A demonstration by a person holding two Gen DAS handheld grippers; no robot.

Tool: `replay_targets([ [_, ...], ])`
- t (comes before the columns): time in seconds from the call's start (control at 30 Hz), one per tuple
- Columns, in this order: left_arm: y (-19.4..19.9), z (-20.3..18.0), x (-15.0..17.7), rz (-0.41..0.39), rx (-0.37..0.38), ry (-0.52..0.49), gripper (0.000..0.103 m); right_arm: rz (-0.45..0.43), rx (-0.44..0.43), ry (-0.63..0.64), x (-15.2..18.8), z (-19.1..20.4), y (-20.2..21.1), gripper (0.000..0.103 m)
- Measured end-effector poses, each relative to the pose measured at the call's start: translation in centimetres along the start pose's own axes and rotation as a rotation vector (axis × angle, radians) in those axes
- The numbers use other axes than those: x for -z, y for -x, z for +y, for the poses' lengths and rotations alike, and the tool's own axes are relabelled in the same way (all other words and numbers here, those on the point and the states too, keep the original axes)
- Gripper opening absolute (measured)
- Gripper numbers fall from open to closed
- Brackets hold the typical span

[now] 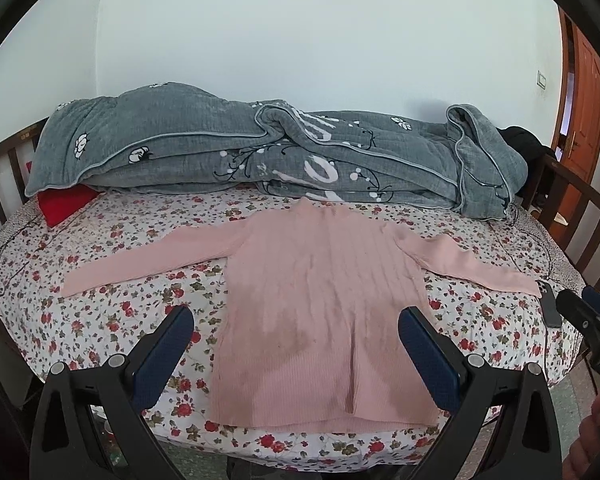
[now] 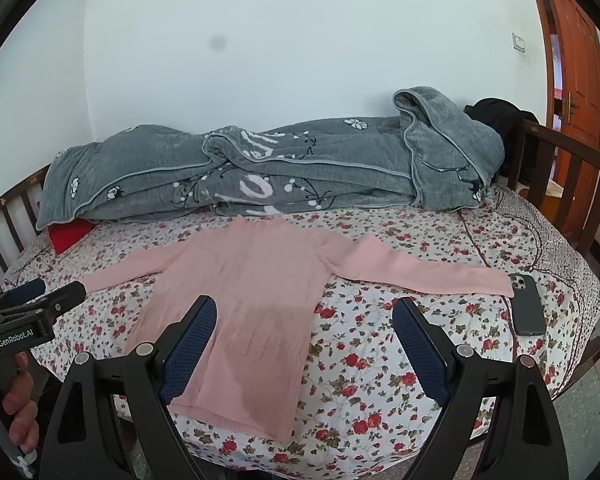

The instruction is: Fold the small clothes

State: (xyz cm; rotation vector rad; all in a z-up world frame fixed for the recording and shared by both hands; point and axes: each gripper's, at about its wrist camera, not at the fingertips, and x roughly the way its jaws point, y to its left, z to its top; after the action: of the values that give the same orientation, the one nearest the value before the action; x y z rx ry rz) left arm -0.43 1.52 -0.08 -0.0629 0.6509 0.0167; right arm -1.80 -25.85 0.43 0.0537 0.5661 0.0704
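"GenRobot.AI" reads in white on the left gripper [image 2: 44, 300] body at 9 o'clock in the right wrist view, held by a hand [image 2: 18, 408]. Large white letters on the grey quilt [image 1: 260, 152] at 12 o'clock are too folded to read. The pink sweater [image 1: 320, 300] lies flat at the centre of the floral bed [image 1: 100, 320], both sleeves spread. A dark phone [image 2: 526, 306] touches the sleeve cuff at 3 o'clock. A red cushion [image 1: 66, 202] peeks out at 10 o'clock. Both the left and right gripper [image 2: 304, 352] hover with fingers spread, holding nothing.
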Motion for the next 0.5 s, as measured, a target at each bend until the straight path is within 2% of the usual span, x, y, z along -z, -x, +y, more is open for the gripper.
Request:
replay_targets([
  [0.5, 0.15, -0.25, 0.04, -0.005, 0.005, 0.010, 0.103, 0.002, -0.011, -0.005, 0.05, 0.11, 0.03, 0.089],
])
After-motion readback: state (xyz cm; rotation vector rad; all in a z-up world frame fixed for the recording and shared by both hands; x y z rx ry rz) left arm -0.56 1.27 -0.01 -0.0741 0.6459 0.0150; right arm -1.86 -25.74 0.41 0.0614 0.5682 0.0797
